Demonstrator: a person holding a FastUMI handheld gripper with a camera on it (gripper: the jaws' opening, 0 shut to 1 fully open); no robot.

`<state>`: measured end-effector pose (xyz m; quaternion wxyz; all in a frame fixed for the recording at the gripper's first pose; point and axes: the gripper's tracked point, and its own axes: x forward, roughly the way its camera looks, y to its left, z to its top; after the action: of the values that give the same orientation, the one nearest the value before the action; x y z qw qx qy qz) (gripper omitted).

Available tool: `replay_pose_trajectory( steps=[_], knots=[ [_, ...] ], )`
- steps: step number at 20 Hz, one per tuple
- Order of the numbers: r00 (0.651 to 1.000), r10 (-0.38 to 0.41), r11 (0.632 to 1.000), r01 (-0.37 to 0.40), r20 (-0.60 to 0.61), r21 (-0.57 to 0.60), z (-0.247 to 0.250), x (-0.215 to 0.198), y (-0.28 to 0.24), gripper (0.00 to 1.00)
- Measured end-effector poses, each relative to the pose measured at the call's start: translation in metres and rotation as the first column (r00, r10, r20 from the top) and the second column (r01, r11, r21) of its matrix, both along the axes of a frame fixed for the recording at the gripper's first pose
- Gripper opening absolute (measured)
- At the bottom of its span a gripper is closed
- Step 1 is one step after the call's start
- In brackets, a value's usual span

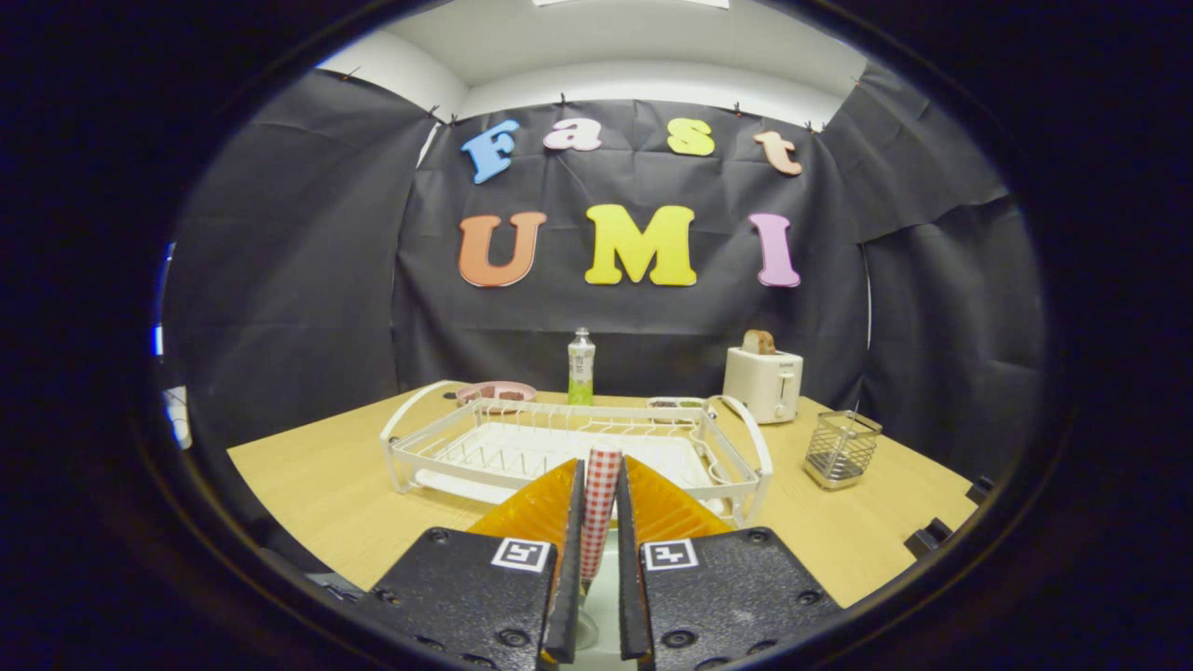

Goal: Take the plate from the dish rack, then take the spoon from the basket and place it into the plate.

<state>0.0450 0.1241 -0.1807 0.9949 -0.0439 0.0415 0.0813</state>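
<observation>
The spoon (599,508), its handle checked red and white, stands upright between my fingers, and my gripper (597,559) is clamped on it from both sides; the bowl end is hidden low between the fingers, where I can only make out something pale and glassy. An orange plate (539,508) lies under and just ahead of my fingers, mostly covered by them, so I cannot tell whether the spoon touches it. Beyond it the white dish rack (569,443) sits on the wooden table (308,485) with its slots bare. The wire basket (842,449) stands well to the right of the rack, and I cannot make out anything inside. Behind the rack are a pink dish (497,391), a green bottle (581,367), and a toaster (763,382) with toast in its slot.
</observation>
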Motion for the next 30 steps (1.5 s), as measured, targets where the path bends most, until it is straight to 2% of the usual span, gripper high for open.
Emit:
replay_pose_trajectory(
  steps=[4,7,9,10,12,16,22,27,30],
  knots=[
    [0.997,-0.029,0.999,0.03,0.072,-0.022,0.021,-0.009,-0.029,0.24],
    [0.994,-0.045,0.997,0.051,0.104,-0.054,0.03,-0.015,-0.043,0.46],
    [0.996,-0.025,0.998,0.03,0.081,-0.057,0.026,-0.018,-0.044,0.64],
    [0.997,-0.021,0.998,0.024,0.068,-0.054,0.027,-0.022,-0.046,0.67],
    [0.998,-0.027,0.999,0.029,0.059,-0.043,0.033,-0.027,-0.055,0.85],
    [0.997,-0.058,0.998,0.059,0.058,-0.014,0.05,-0.037,-0.073,0.98],
    [0.992,-0.124,0.99,0.122,0.023,0.075,0.09,-0.062,-0.118,1.0],
    [0.989,-0.132,0.989,0.127,0.065,0.073,0.126,-0.093,-0.147,1.0],
    [0.993,-0.103,0.988,0.096,0.053,0.119,0.139,-0.112,-0.154,1.0]
  ],
)
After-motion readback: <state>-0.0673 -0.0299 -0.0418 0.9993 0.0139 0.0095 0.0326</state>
